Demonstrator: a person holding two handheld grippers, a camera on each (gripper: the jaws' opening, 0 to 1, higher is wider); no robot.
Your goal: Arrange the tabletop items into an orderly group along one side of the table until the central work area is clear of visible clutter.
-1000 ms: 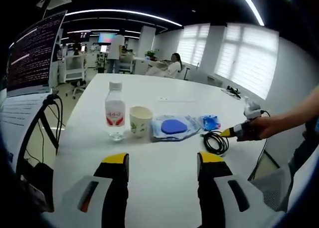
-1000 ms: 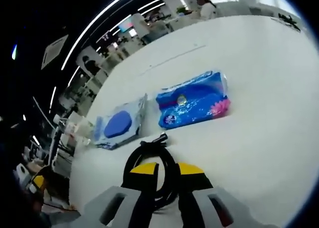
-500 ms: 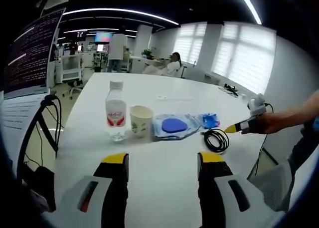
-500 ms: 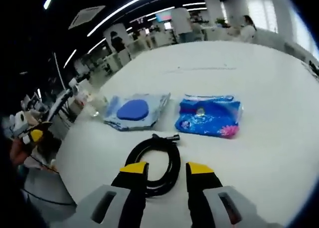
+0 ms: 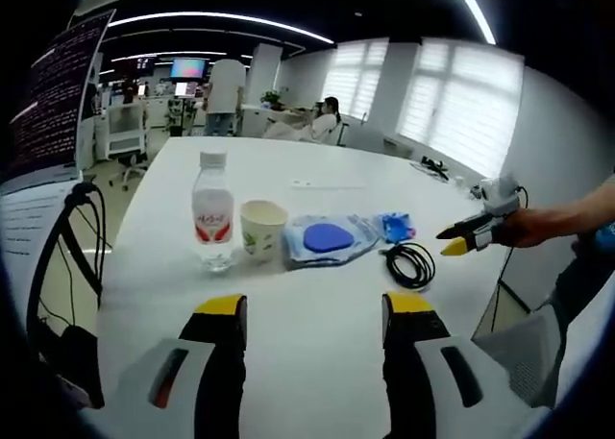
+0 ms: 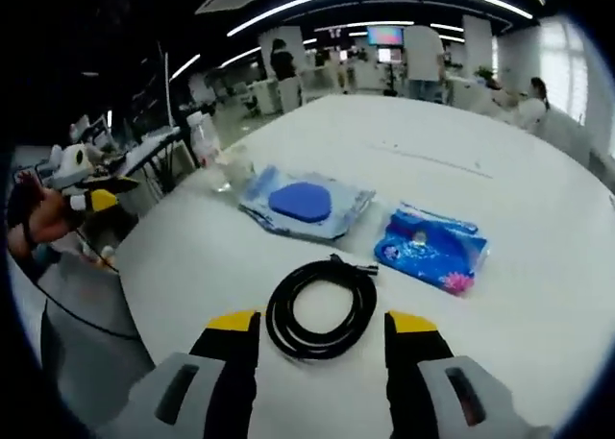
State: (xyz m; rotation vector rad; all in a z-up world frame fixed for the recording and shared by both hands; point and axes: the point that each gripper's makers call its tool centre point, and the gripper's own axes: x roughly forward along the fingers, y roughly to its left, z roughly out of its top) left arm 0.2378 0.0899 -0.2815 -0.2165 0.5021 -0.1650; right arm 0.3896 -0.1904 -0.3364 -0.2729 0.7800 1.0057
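The right gripper (image 6: 319, 329) has let go of the cable (image 6: 322, 307) and pulled back, so its jaws now stand wide apart with the coil lying loose on the table (image 6: 538, 228) just ahead of and between them. Past the coil sit the blue pack (image 6: 432, 250) and pouch (image 6: 306, 205), with cup (image 5: 262, 229) and bottle (image 5: 212, 222) beyond the left gripper (image 5: 315, 309), whose jaws are also apart and empty. So the row looks pretty much lined up, and the cable was probably the last bit.
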